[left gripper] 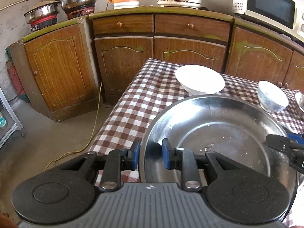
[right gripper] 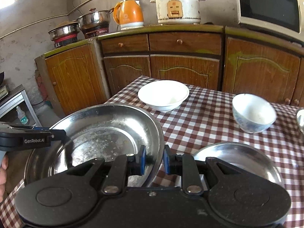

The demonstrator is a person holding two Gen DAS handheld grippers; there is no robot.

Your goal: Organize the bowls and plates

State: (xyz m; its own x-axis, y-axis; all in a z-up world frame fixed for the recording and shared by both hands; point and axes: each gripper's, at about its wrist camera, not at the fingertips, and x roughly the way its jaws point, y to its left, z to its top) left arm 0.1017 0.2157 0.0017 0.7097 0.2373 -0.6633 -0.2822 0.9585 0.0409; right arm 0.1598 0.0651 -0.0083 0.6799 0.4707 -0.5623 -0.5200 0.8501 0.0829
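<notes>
A large steel plate with crumbs in it hangs between both grippers over the near part of the checked table. My left gripper is shut on the plate's left rim, and it shows from the side as the left gripper. The plate's right rim is pinched by my right gripper, whose tip is the right gripper. A second steel plate lies on the cloth under the right gripper. Further back stand a white bowl and a blue-patterned bowl.
Another steel dish peeks in at the table's right edge. Wooden cabinets run behind the table, bearing pots, an orange kettle, a rice cooker and a microwave. A yellow cord trails on the floor.
</notes>
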